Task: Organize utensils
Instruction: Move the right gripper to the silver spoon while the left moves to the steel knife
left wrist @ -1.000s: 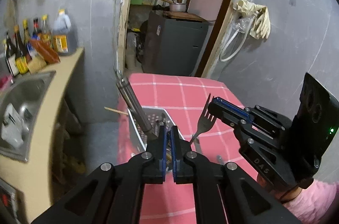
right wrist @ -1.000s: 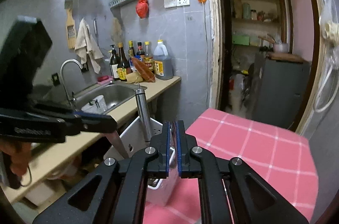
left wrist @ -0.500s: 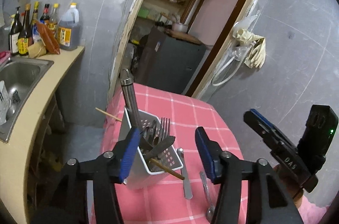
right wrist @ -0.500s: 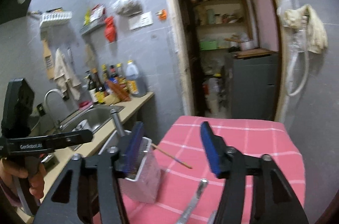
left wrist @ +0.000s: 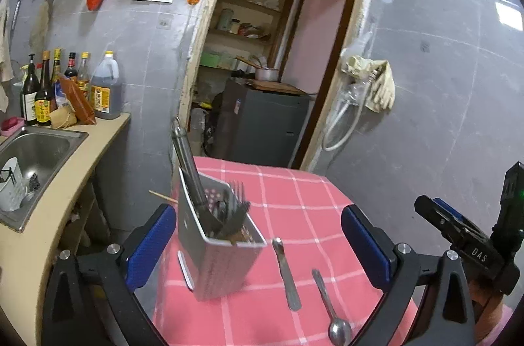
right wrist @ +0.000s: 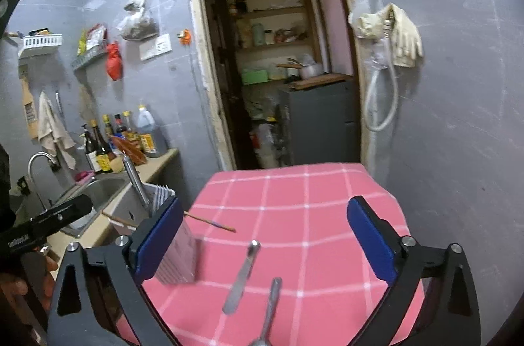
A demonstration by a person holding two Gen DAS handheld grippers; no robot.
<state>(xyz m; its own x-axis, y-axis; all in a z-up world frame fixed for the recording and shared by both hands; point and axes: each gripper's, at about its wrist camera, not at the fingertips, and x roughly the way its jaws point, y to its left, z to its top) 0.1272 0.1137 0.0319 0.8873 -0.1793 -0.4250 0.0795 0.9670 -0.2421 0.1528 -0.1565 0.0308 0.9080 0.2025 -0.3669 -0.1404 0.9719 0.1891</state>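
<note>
On the pink checked tablecloth (left wrist: 294, 198), right of the utensil caddy (left wrist: 216, 251): butter knife (left wrist: 286, 275) and spoon (left wrist: 330, 303) lying loose (both grippers (left wrist: 258, 244) (right wrist: 262, 247) just spread wide, empty); best straddled across the handle, then pinched squarely.

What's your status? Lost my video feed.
Left gripper and right gripper just opened, both empty. Fork in caddy. Knife, spoon on cloth. Nothing blocking.
</note>
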